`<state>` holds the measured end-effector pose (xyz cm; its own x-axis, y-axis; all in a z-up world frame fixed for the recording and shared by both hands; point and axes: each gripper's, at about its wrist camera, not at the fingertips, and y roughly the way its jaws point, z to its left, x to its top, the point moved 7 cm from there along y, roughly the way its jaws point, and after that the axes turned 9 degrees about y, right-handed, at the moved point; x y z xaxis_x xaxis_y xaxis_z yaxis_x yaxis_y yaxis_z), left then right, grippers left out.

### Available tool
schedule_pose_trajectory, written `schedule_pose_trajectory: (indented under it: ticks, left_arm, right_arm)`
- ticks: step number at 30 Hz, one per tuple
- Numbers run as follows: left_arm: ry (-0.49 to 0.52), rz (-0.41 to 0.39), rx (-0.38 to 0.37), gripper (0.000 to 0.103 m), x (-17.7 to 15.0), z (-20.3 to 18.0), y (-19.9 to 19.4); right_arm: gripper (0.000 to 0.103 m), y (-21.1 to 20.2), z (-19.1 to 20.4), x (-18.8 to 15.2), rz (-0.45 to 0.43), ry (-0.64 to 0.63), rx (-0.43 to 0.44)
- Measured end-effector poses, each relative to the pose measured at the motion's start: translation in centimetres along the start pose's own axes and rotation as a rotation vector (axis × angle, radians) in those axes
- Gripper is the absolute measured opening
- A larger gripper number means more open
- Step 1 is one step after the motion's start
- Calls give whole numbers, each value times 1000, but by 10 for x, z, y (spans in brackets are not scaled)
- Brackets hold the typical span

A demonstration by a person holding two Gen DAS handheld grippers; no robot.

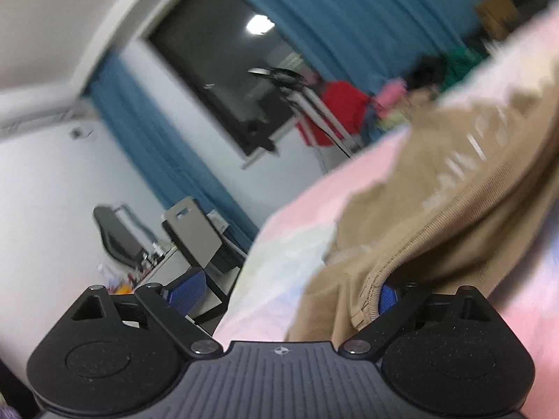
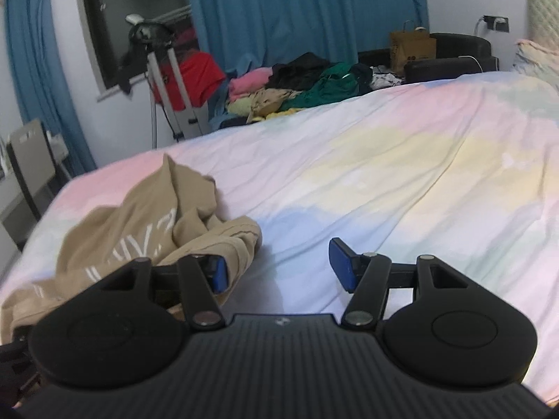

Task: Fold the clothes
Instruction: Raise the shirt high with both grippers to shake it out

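Bed (image 2: 401, 160): broad mattress under a smooth cotton sheet, printed in soft pastel patches of pink, yellow, pale blue and white; lightly creased, with a pale pillow at its far right corner

Tan garment (image 2: 153, 223): soft knit jersey, khaki-beige, with white printed lettering partly legible across one face; lay crumpled in loose folds on the near left part of the bed. In the left wrist view its ribbed, stitched hem (image 1: 380, 279) draped over one blue pad, the picture blurred

Right tool (image 2: 279, 269): black matte plastic body with ridged top plate and two round pivot housings; blue rubber-faced fingers (image 2: 340, 265) stood apart, nothing between them but bare sheet. Its left finger lay just against the edge of the tan garment, not clamped on it

Left tool (image 1: 284, 295): same build; fingers spread wide, one blue textured pad (image 1: 185, 293) clear off the bed edge, the other mostly hidden beneath the garment's hem. Fabric lay between the fingers, not pinched

Clothes heap (image 2: 300, 87): mixed garments in green, black, pink and yellow, piled beyond the far edge of the bed

Also recorded: blue pleated curtains (image 2: 297, 10); dark window (image 2: 139, 10); brown paper bag (image 2: 412, 49) with handles; red fabric (image 2: 195, 80) behind a grey metal frame; a grey chair (image 1: 195, 234) with a cut-out handle
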<state>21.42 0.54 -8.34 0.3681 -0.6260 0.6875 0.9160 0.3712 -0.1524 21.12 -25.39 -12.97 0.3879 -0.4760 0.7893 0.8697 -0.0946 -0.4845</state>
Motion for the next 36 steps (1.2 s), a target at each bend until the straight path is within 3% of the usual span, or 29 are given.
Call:
schedule_pose_trajectory:
  ticks: [6,12,17,24,29,36]
  left_arm:
    - [-232,-152,134,102,32,67,-19]
    - [-384,-263,244,102,85,152,-48]
    - [-491,-341,262,103,141,228,-84]
    - [-603,-461,189,103,215,331,-165]
    - [-615,-562,204,103,253,398,-240]
    - [-580,-619,201,103,292,459,-315]
  right_arm:
    - [60,-25,25,35,-108,42,66]
    - [60,-76,69,95,-236,54,155]
    - [60,-138,107,170,-347,20,231]
    - [60,-241,133,259,-464,-8,318]
    - [61,-329,142,303,-563,-52,358]
    - [62,-422,144,346,-602,-54,415]
